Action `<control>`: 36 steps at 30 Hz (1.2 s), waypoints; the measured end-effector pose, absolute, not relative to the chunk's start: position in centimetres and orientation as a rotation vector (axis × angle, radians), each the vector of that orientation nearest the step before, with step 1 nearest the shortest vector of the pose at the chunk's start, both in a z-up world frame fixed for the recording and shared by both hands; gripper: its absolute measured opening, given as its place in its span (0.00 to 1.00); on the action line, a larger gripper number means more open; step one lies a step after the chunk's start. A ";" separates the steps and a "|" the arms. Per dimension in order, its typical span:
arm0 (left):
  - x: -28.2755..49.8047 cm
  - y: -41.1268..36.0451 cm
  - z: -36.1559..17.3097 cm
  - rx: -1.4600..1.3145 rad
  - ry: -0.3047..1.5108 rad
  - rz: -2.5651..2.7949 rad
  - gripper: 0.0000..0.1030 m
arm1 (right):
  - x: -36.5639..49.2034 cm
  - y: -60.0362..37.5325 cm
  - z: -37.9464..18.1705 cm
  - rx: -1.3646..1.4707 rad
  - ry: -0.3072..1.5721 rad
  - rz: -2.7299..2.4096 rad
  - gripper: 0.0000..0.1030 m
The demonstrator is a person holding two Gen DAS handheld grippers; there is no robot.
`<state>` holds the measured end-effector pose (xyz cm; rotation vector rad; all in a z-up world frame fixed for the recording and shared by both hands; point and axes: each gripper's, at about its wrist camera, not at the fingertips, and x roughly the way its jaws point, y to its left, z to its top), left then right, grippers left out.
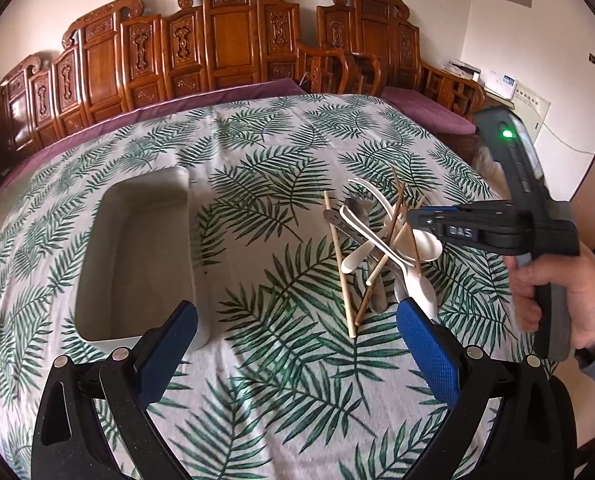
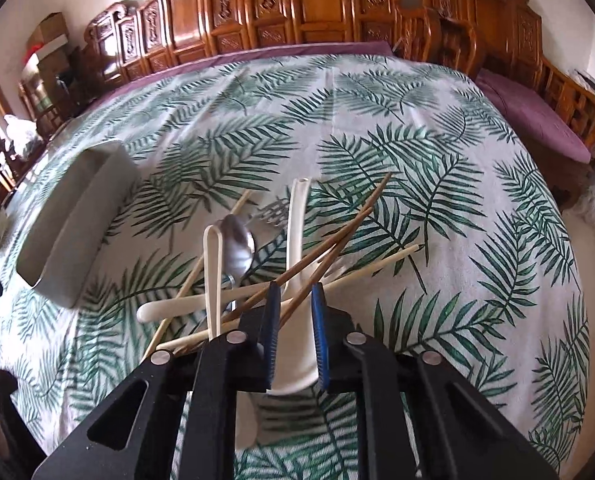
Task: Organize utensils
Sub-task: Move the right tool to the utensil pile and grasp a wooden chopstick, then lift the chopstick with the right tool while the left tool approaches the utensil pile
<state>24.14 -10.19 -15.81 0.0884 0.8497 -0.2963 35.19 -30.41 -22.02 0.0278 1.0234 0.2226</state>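
On a leaf-print tablecloth (image 1: 281, 152), a tangled heap of utensils (image 1: 381, 248): white plastic spoons, a metal spoon (image 2: 239, 248), pale and dark chopsticks. Beside it, well to the left, an empty grey tray (image 1: 137, 256).

From the left wrist: left gripper (image 1: 297, 320) spread wide, nothing between its blue pads, hovering near the tray's corner; right gripper (image 1: 413, 218) seen side-on above the heap, gripped by a hand (image 1: 553, 300).

From the right wrist only: right gripper (image 2: 295, 308) narrowed around a white spoon (image 2: 295, 248), pads pinching its handle, dark chopsticks (image 2: 337, 236) crossing just ahead. Carved wooden benches (image 2: 297, 12) behind.
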 end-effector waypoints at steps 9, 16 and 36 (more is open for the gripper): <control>24.2 -10.8 -16.2 0.083 0.857 -0.316 0.94 | 35.9 -31.5 -22.6 0.039 1.061 0.160 0.08; 24.6 -11.7 -16.8 0.091 0.870 -0.318 0.94 | 34.1 -32.6 -20.7 0.040 1.019 0.168 0.00; 25.8 -16.1 -17.8 0.119 0.909 -0.351 0.93 | 35.0 -36.7 -22.1 -0.038 0.966 0.160 0.38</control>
